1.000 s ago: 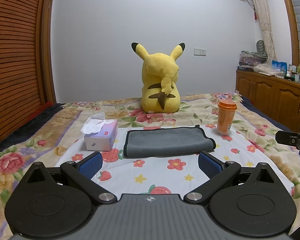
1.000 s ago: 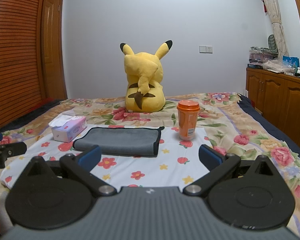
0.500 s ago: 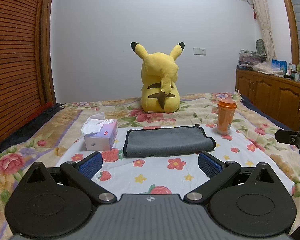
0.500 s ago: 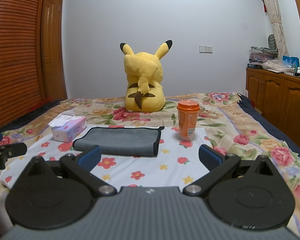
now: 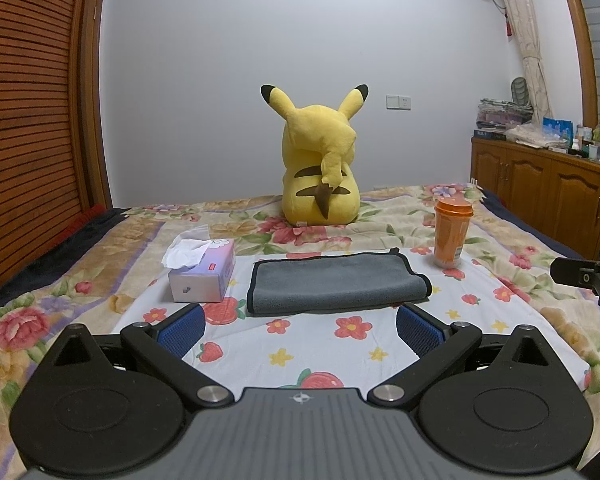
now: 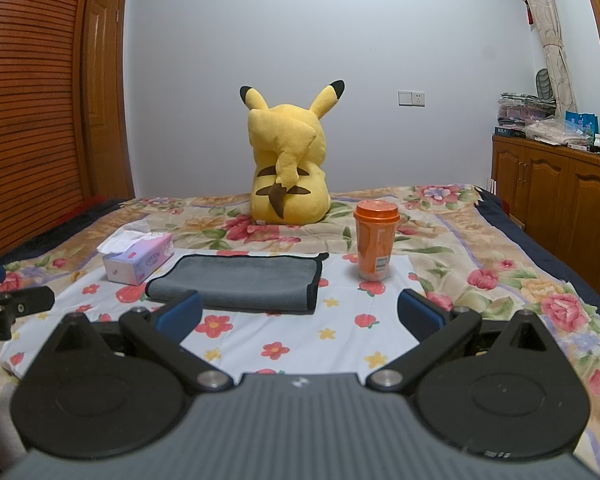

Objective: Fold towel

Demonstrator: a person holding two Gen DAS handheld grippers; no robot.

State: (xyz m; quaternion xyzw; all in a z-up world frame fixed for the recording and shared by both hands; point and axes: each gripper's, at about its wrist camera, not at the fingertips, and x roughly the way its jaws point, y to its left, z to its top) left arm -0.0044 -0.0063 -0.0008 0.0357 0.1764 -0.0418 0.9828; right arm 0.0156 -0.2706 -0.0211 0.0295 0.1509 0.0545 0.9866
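- We held the left gripper (image 5: 300, 326) above the near part of the bed, its blue-padded fingers (image 5: 182, 328) spread wide with nothing between them.
- We held the right gripper (image 6: 300, 316) the same way, released and empty, its fingers (image 6: 420, 312) well apart.
- The grey towel (image 5: 336, 282) lay flat on the white flowered cloth (image 5: 320, 344), already folded over, with its black-trimmed edge toward us and apart from both grippers.
- In the right wrist view the towel (image 6: 244, 278) sat ahead and left of centre, partly behind the left finger pad.
- A tissue box (image 5: 204, 272) stood just beside the towel's left end, a tissue poking out of its top.
- An orange cup (image 5: 452, 234) with a lid stood upright near the towel's far right corner.
- A yellow plush toy (image 5: 320, 168) sat farther back on the flowered bedspread (image 5: 80, 280), its back to us.
- A wooden cabinet (image 5: 548, 200) ran along the right wall.
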